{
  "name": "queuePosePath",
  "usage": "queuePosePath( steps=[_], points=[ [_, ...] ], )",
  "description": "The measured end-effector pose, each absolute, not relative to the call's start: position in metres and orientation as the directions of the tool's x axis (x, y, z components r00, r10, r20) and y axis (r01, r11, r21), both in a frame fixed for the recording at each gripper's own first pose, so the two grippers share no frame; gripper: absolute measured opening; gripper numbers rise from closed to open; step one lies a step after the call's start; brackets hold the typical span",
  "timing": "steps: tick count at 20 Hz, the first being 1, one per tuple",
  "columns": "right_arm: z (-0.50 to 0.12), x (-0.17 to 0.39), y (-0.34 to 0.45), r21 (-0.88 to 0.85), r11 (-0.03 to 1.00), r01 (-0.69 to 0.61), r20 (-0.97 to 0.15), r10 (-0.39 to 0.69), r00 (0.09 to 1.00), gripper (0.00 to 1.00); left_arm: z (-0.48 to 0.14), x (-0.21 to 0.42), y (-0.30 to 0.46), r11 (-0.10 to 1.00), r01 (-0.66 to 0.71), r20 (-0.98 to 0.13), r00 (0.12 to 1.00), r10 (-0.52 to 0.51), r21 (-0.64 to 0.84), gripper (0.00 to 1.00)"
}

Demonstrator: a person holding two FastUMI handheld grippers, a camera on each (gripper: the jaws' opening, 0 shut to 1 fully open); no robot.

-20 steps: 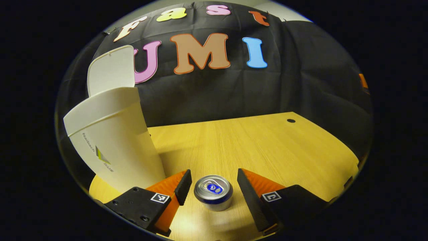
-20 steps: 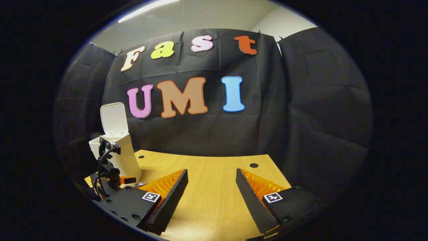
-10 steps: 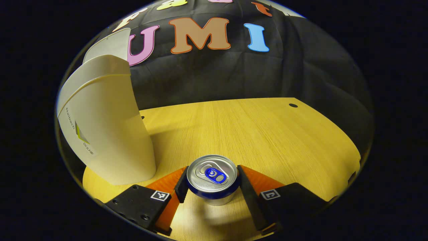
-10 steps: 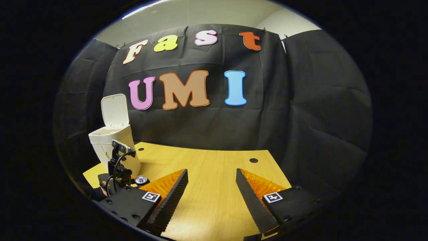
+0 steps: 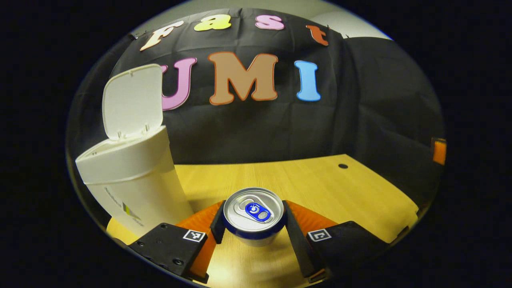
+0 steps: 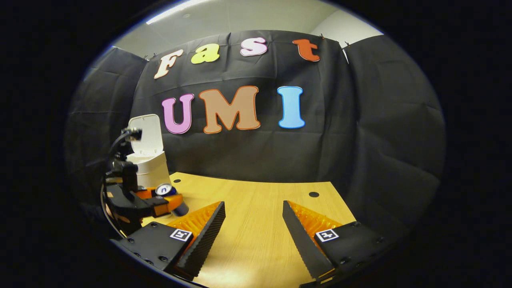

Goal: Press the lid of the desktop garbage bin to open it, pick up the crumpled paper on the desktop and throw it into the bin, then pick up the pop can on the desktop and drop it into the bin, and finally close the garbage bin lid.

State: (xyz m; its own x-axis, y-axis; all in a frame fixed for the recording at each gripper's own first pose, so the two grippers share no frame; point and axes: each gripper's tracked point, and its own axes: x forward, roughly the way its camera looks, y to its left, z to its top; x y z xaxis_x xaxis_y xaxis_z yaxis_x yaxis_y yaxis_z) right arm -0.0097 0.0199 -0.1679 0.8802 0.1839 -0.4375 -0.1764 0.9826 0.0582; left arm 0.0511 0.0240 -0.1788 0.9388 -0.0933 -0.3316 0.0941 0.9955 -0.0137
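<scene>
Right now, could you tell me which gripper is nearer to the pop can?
Left. The left gripper has its fingers on both sides of the pop can; the right gripper hangs open farther off.

A light wooden table (image 6: 256,224) with round cable holes stands against a black cloth wall (image 6: 380,140); above it, a pale ceiling (image 6: 240,18) with a strip light (image 6: 180,9)

Left gripper view close on bin (image 5: 132,180); right gripper view farther back; both share bin, desktop (image 6: 256,224).
</scene>
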Motion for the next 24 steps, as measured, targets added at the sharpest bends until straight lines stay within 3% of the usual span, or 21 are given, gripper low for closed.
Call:
queuePosePath(
  steps=[4,5,8,15,19,24],
  points=[
    [-0.164,-0.005,0.028,0.076,0.977,-0.2,-0.416,0.213,0.884,0.96,-0.111,0.062,0.028,0.994,0.102,-0.213,0.971,-0.105,-0.025,0.77],
    [-0.164,-0.004,0.031,0.081,0.976,-0.205,-0.412,0.22,0.884,1.0,-0.095,0.065,0.03,0.995,0.102,-0.186,0.977,-0.104,-0.021,0.77],
    [-0.162,-0.002,0.036,0.088,0.972,-0.218,-0.399,0.235,0.886,0.96,-0.054,0.072,0.046,0.997,0.08,-0.109,0.991,-0.08,0.001,0.77],
    [-0.164,-0.003,0.047,0.106,0.966,-0.236,-0.396,0.258,0.881,1.0,0.003,0.088,0.129,0.992,-0.099,0.002,0.995,0.099,0.077,0.76],
    [-0.167,-0.003,0.052,0.107,0.964,-0.243,-0.404,0.265,0.876,0.96,0.008,0.089,0.181,0.974,-0.206,0.016,0.979,0.205,0.097,0.76],
    [-0.17,-0.004,0.056,0.104,0.964,-0.245,-0.414,0.266,0.871,0.96,-0.026,0.088,0.231,0.951,-0.299,-0.06,0.951,0.304,0.081,0.76]
  ],
)
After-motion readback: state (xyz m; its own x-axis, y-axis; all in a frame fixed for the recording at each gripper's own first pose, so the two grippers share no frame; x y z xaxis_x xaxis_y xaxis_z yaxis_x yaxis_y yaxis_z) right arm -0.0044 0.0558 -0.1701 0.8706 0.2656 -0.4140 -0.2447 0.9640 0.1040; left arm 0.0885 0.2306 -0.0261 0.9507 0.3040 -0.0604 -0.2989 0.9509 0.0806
